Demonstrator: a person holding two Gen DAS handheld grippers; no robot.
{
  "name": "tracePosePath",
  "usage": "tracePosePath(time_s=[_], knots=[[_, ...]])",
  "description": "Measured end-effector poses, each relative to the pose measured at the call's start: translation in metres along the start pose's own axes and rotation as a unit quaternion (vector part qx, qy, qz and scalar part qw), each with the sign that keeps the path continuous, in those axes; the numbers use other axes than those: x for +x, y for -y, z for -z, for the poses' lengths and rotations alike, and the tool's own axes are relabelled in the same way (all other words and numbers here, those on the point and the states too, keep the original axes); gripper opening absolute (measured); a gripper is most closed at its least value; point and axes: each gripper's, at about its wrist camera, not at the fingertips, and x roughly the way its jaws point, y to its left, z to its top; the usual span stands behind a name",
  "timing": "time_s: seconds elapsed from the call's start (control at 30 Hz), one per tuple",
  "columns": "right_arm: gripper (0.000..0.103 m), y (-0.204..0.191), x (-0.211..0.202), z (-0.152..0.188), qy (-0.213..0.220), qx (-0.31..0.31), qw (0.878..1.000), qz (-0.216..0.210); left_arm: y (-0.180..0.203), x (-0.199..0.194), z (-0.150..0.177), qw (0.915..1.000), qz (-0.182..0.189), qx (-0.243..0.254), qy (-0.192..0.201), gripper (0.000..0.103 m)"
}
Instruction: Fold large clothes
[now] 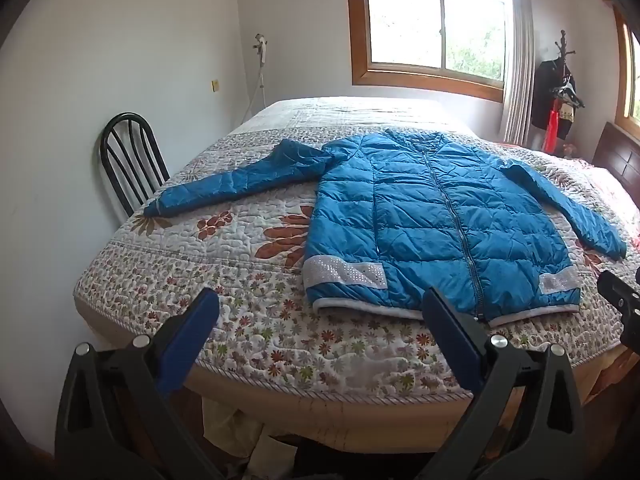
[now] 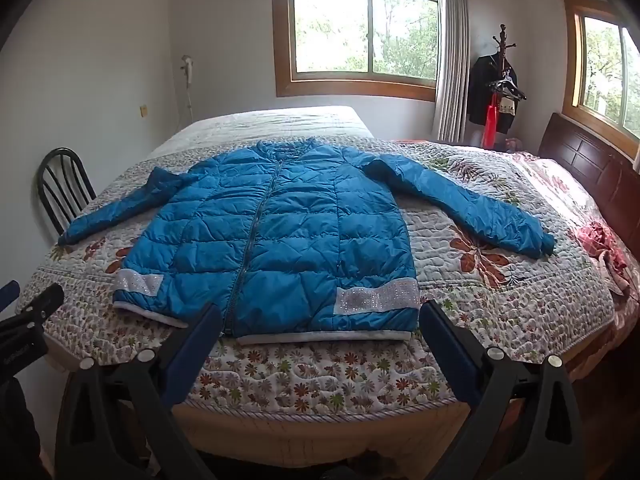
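Observation:
A blue quilted jacket point(image 1: 432, 224) lies flat and zipped on the floral bedspread, sleeves spread to both sides, hem with silver bands toward me. It also shows in the right wrist view point(image 2: 280, 240). My left gripper point(image 1: 320, 308) is open and empty, held above the bed's near edge, just short of the hem's left part. My right gripper point(image 2: 320, 320) is open and empty, at the hem's right half. The right gripper's tip shows at the right edge of the left wrist view point(image 1: 620, 292); the left gripper shows at the left edge of the right wrist view point(image 2: 36, 304).
The bed point(image 2: 320, 384) has a floral quilt and a dark wooden headboard point(image 2: 592, 160) at the right. A black metal chair point(image 1: 128, 160) stands at the bed's left side. A coat rack point(image 2: 500, 80) with clothes stands in the far corner. Crumpled pink fabric point(image 2: 608, 248) lies at the right.

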Motion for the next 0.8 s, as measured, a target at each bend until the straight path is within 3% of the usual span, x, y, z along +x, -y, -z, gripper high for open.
tracePosePath(time_s=[0.8], knots=[[0.099,-0.0005,-0.0004,-0.001,-0.002,0.0,1.0,-0.002,-0.0009,-0.0001,-0.0002,0.9999,-0.003,0.005,0.008,0.1]])
